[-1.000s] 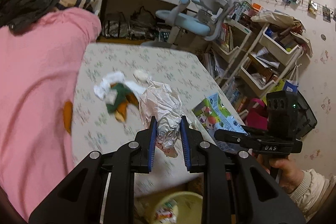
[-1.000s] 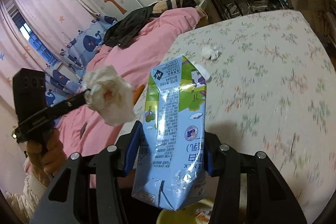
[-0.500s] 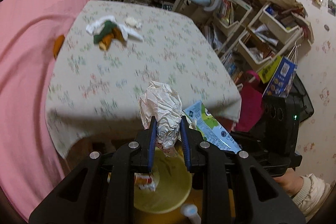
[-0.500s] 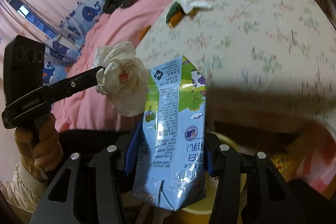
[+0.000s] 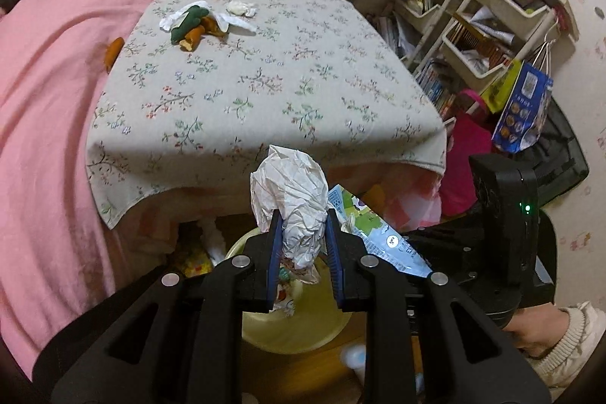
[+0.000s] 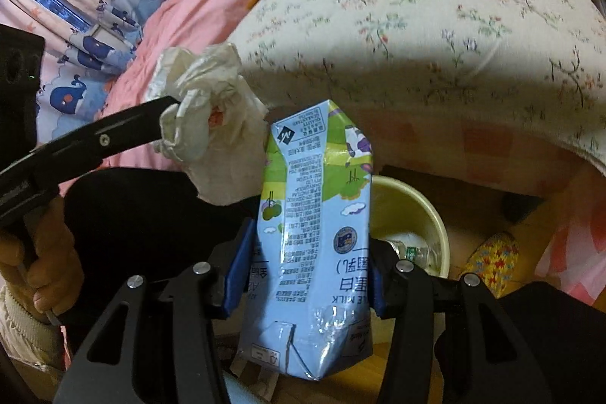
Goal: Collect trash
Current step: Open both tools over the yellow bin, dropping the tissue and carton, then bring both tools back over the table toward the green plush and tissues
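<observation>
holding a crumpled paper wad (image 5: 291, 207) pinched in the left tool (image 5: 301, 254), low centre of the left wrist view, directly over the yellow bin (image 5: 299, 328). holding a flattened milk carton (image 6: 314, 241) pinched across its width in the right tool (image 6: 303, 275), centre of the right wrist view, with the bin rim showing just right of the carton.

risks while releasing:
- carton tipping outward: sitting long and tall between the blue pads (image 6: 236, 265), with its lower end hanging below the grip and seemingly near the bin's edge rather than over its middle; likely striking the rim and dropping onto the wooden floor (image 6: 522, 230).
- wad and carton crowding: hanging just beside each other, possibly touching, above one narrow opening; risking one deflecting the other if letting both go together.
- wad snagging: creased paper possibly clinging to a pad instead of falling freely.
- bin filling: containing a plastic bottle (image 6: 411, 247) and wrappers already, so risking bounce-out.

remaining on the floral worktop (image 5: 265, 78), upper left of the left wrist view: green and orange scraps (image 5: 193, 27) and a small white tissue (image 5: 240, 8).
</observation>
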Demonstrator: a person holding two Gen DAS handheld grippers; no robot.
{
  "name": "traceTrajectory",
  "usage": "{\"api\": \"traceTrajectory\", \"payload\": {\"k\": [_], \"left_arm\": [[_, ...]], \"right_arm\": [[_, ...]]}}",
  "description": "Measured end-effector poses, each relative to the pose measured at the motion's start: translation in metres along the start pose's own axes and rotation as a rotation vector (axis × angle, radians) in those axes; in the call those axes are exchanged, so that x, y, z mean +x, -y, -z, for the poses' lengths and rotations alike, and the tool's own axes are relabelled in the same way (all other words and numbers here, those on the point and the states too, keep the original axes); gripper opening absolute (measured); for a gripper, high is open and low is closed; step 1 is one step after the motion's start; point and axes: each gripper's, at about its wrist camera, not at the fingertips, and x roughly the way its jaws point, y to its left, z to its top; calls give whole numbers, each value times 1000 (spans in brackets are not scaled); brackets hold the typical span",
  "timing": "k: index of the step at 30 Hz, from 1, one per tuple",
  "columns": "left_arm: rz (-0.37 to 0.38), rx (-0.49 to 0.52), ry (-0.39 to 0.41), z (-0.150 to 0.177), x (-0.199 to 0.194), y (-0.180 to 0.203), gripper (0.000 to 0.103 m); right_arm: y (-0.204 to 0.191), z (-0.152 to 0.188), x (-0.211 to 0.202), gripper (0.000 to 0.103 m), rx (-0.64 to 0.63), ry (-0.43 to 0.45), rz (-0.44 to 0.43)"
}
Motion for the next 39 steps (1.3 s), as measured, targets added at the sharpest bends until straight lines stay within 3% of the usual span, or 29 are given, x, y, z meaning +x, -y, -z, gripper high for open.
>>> {"api": "traceTrajectory", "payload": {"k": [6, 9, 16, 22, 27, 39], "left_arm": [[-44, -5, -56, 15, 14, 3, 21], [-53, -8, -97, 22, 24, 3, 22], [-59, -16, -126, 29, 29, 3, 30], [-54, -50, -103, 26, 22, -2, 37], [-52, -49, -53, 23, 14, -1, 48], [-67, -123, 57, 9, -8, -18, 55]], "right_arm": [[1, 7, 18, 51, -4, -89, 51], [3, 9, 26, 57, 0, -122, 82], [6, 11, 22, 64, 21, -114, 121], [13, 11, 12, 69, 59, -63, 147], [15, 8, 5, 71, 71, -15, 145], [13, 2, -3, 73, 57, 54, 151]]}}
